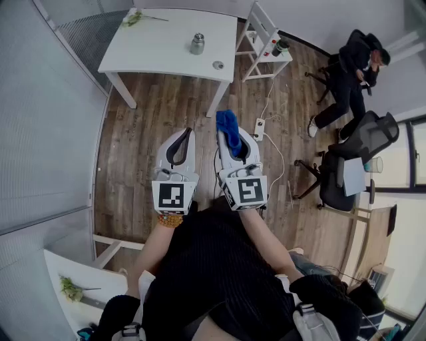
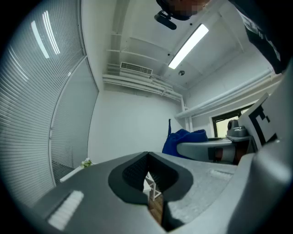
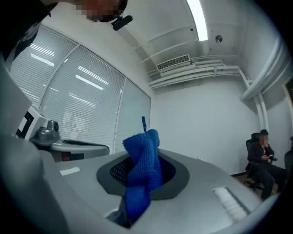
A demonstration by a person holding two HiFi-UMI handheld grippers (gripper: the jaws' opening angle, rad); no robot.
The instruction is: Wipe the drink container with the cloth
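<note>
left claw (image 1: 187, 133): tips pressed together, only the rounded hollow behind them stays open. nothing in it; its own view shows just a sliver of wood floor and a white frame through the hollow.

right claw (image 1: 233, 140): clamped on a blue cloth (image 3: 141, 170). cloth is bunched between the tips, one fold standing up above them, a tail hanging below. in the head view the cloth pokes out past the end of the claw.

both claws are held side by side over the wood floor (image 1: 153, 120), close to the person's body and pointing toward the far worktop (image 1: 153, 43). they are near each other but not touching.

drink container (image 1: 198, 44): a small metal flask, upright on the white worktop, toward its right half. it is well apart from both claws, with open floor between. a small round disc (image 1: 218, 65) lies near it on the same top, closer to the front edge. a green sprig (image 1: 135, 18) is at the far left edge.

right of the worktop there is a white stand (image 1: 261, 41) with a dark cup (image 1: 280, 47) on it. a power strip (image 1: 259, 128) lies on the floor just beside the right claw. further right a seated person (image 1: 349, 74), then an office chair (image 1: 356, 156).
</note>
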